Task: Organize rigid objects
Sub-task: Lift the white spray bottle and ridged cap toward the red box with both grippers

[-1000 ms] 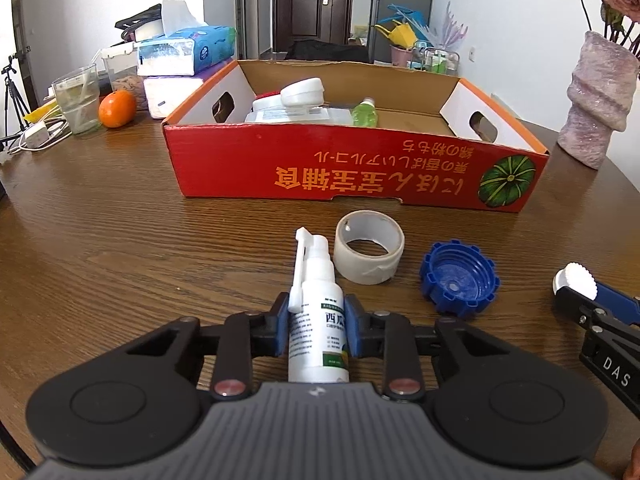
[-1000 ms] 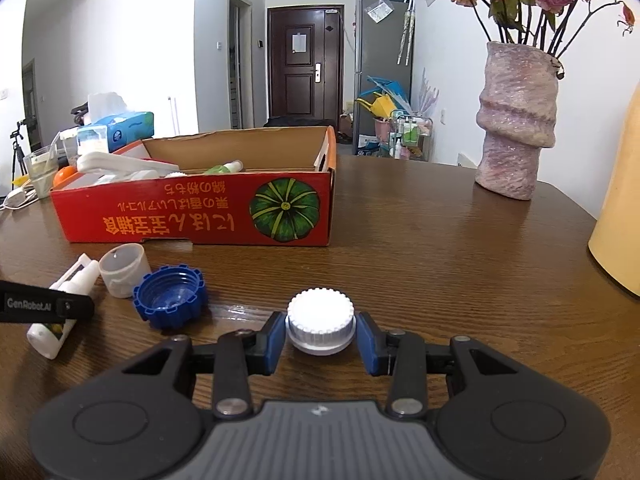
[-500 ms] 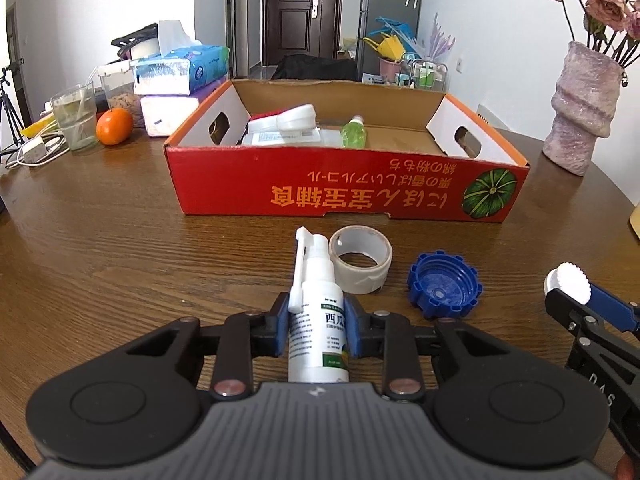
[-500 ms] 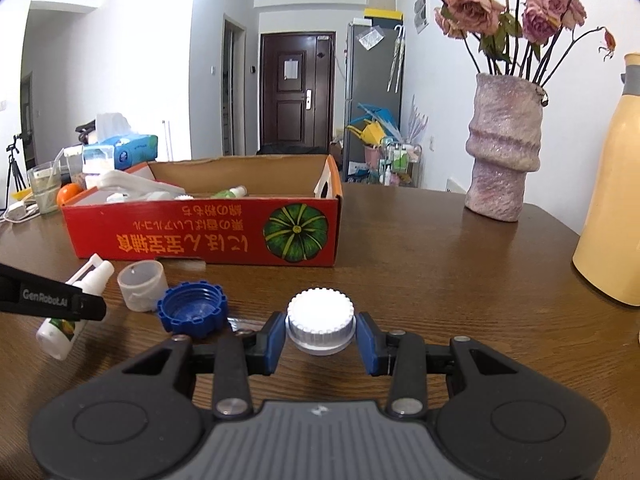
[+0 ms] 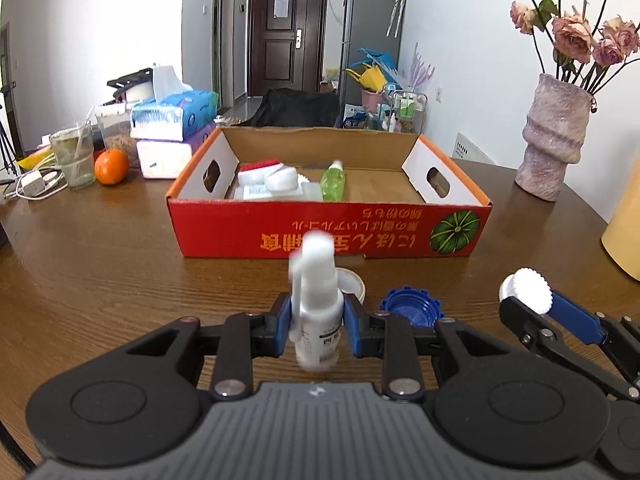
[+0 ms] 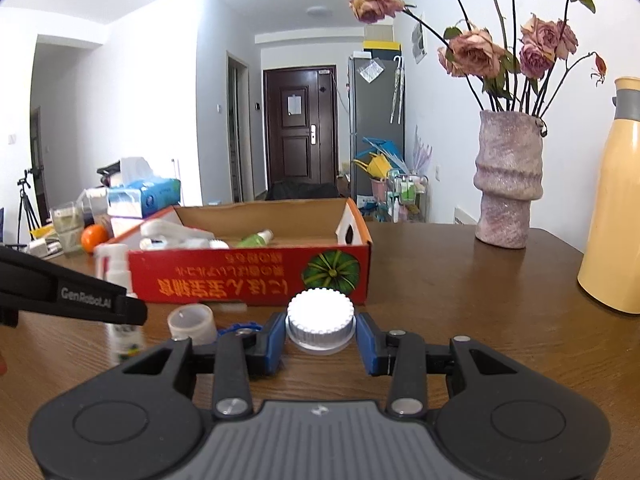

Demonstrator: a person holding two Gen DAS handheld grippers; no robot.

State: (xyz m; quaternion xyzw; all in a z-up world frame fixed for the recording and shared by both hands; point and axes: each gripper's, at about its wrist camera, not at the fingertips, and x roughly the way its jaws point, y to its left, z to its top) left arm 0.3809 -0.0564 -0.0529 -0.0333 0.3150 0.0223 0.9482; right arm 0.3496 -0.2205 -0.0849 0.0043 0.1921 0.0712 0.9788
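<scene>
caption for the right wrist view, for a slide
Right tongs grip a white cap before the red box, vase behind.

Wooden table (image 5: 100,264) carries red box (image 5: 328,232), tape roll (image 5: 352,282), blue cap (image 5: 412,308), vase (image 5: 554,140).

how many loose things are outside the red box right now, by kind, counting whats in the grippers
Spray bottles: 1, the white spray bottle gripped by the left gripper
Caps: 2, the white ridged cap gripped by the right gripper, and the blue cap on the table
Tape rolls: 1, the clear tape roll
Total: 4
</scene>
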